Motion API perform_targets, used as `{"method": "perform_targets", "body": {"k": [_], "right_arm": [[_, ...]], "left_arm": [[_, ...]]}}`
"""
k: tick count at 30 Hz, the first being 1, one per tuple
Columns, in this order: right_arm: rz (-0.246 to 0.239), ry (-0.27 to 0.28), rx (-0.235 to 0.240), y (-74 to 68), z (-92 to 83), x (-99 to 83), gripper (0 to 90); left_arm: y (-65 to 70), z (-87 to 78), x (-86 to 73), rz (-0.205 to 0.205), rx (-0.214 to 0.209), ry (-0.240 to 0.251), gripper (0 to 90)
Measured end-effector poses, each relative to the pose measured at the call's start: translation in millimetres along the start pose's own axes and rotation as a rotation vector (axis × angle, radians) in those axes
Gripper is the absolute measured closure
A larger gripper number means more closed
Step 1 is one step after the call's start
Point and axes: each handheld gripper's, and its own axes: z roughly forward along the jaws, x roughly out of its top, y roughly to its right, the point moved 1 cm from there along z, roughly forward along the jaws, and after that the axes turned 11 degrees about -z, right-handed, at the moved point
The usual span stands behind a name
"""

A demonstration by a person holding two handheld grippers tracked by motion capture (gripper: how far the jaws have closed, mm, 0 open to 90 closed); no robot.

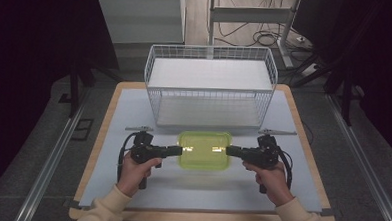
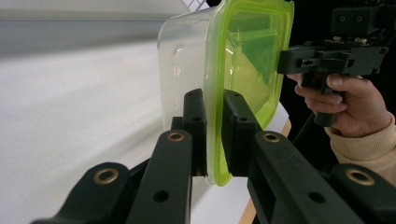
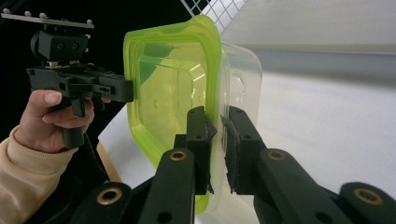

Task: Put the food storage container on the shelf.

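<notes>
white table point(image 1: 130, 187), clear green-lidded container point(image 1: 205, 150)

Glossy clear plastic container point(image 1: 204, 151), green lid point(image 2: 247, 60); white wire basket point(image 1: 210, 86).

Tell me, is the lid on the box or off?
On. The green lid covers the clear plastic container; the left gripper and right gripper each pinch the lid's rim on opposite sides.

Clear container point(image 1: 204, 151) with lime-green lid point(image 2: 243, 70), black tongs point(image 1: 174, 150), white wire-grid basket point(image 1: 210, 86), cream sleeves point(image 1: 104, 209).
</notes>
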Motion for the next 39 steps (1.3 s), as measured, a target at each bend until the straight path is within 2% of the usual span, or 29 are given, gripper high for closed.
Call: {"method": "perform_targets", "body": {"k": [9,22,39], "right_arm": [[-0.007,0.006,-0.005,1.4,-2.9,9.0,81.2],[-0.04,0.03,-0.017,-5.4,-12.1,36.3,81.2],[-0.068,0.048,-0.034,-10.5,-19.2,64.9,81.2]], "left_arm": [[4.6,0.0,9.3,0.007,-0.003,0.008,81.9],[20.6,-8.9,30.4,0.049,-0.001,0.032,81.9],[33.4,-15.4,54.6,0.059,-0.013,0.051,81.9]]}}
